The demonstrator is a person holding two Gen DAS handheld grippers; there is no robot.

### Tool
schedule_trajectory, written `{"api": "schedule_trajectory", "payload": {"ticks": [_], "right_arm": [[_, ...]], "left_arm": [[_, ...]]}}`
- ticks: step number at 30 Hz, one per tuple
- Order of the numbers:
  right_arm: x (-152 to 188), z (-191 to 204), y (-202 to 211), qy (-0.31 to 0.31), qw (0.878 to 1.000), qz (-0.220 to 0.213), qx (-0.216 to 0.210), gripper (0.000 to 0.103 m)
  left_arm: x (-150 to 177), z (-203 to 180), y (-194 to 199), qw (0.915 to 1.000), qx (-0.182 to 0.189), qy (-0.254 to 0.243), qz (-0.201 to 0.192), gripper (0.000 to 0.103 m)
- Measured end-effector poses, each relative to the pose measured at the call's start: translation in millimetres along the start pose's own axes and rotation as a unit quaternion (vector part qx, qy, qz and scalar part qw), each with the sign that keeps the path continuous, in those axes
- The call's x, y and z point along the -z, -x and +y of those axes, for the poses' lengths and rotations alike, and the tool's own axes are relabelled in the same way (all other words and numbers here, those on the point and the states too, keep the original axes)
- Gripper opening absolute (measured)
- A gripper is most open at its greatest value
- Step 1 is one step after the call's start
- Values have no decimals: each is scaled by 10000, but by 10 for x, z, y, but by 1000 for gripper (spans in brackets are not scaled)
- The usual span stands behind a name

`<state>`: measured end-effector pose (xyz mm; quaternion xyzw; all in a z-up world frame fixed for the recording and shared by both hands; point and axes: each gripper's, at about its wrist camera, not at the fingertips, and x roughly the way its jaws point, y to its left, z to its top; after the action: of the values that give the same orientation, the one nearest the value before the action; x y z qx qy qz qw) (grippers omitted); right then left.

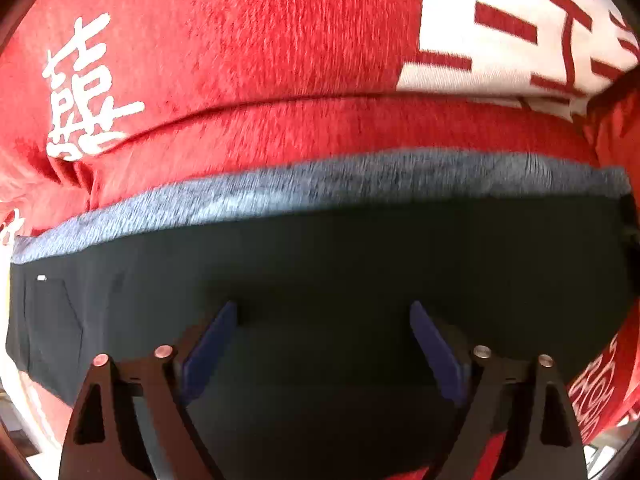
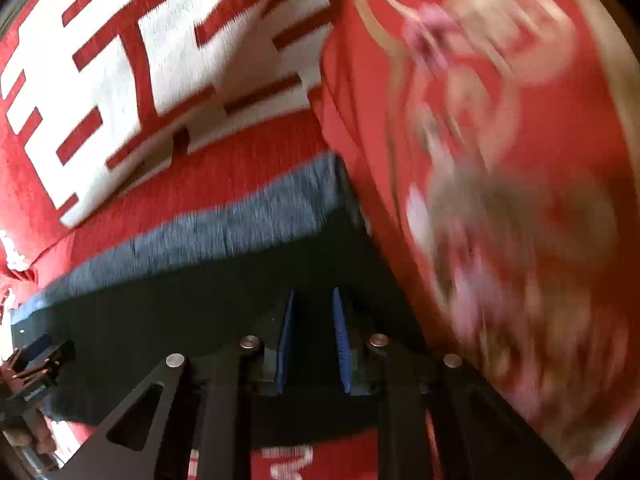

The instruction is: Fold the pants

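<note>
The dark, near-black pants (image 1: 320,264) lie spread flat on a red plush blanket printed with white characters (image 1: 240,40), their grey knitted waistband (image 1: 320,188) forming the far edge of the garment in both wrist views. In the left wrist view the waistband runs across the whole width, with a fold of the red blanket just beyond it and a large white character block (image 1: 500,20) at the upper right.

The left hand-held gripper (image 1: 322,320) points down over the dark fabric with its blue-padded fingers (image 1: 212,340) standing wide apart; only the flat cloth shows in the gap and the pads press on nothing.

The right hand-held gripper (image 2: 313,320) hangs over the right end of the pants, near where the waistband meets a second red cloth with a blurred floral pattern (image 2: 500,160) that overlaps that corner. Its blue pads (image 2: 285,340) stand close together with a narrow gap left between them. Dark fabric shows in that gap, but whether any cloth is pinched cannot be told.

At the lower left edge of the right wrist view, part of the other hand-held gripper and a person's fingers (image 2: 20,368) are visible.
</note>
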<state>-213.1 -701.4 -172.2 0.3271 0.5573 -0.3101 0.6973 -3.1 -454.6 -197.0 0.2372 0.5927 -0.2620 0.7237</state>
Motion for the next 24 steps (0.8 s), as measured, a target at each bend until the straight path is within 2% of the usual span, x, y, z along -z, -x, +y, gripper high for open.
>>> {"api": "schedule_trajectory", "payload": {"ticks": [4,7,10,14,16,20,24], "right_arm": [[139,-54,104,-249,9994,35,-216,26],[228,-18,204,-337,9991,91,-254,34],[350,190,290,-103,9991,57,-407,36],[513,657,272,307,9951,196,-924,36],[590,881,211,386,9892,333,-1378,36],[879,1393,18,271,9638,973,-2469,41],[1211,2009,-91,460,9378,1354,-3164,41]], "left_arm": [[85,69,15,9998,74,174,99,94],[213,123,59,9999,56,103,100,94],[354,206,105,9998,46,102,189,93],[535,499,248,9997,-71,209,146,93],[561,720,310,9993,-176,332,51,93],[584,1368,396,9957,-534,759,-25,93],[641,2041,351,9900,-937,1057,-20,93]]}}
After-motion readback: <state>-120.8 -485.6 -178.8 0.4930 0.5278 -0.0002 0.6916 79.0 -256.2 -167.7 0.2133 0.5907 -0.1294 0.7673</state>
